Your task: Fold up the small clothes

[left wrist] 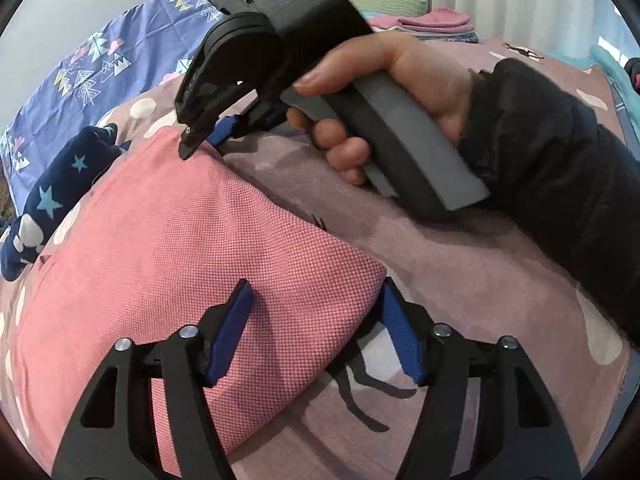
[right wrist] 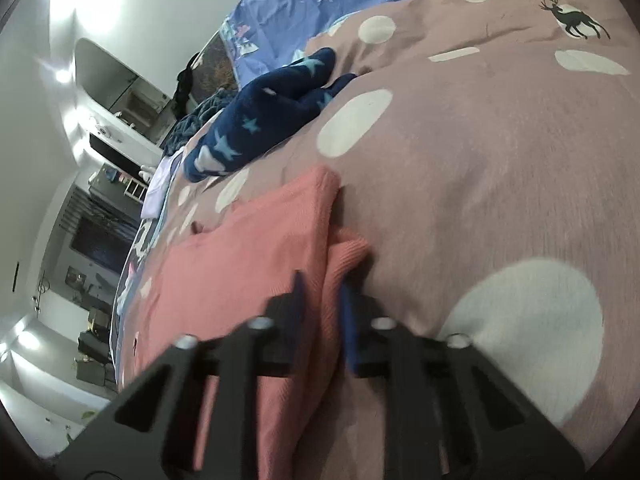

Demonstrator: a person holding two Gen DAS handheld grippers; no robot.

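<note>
A pink knit garment (left wrist: 168,248) lies folded on the mauve bedspread (left wrist: 460,272). My left gripper (left wrist: 316,320) is open; its blue-padded jaws straddle the garment's near right corner. My right gripper (left wrist: 208,136), held in a hand, is at the garment's far corner. In the right wrist view the right gripper (right wrist: 324,300) has its jaws closed narrowly on a fold of the pink garment (right wrist: 240,264) at its edge.
A navy star-print garment (left wrist: 60,184) lies crumpled at the far left, also in the right wrist view (right wrist: 260,120). A blue patterned sheet (left wrist: 100,68) lies beyond. Folded pink clothes (left wrist: 432,20) are stacked at the back. The bed edge (right wrist: 132,264) drops off at left.
</note>
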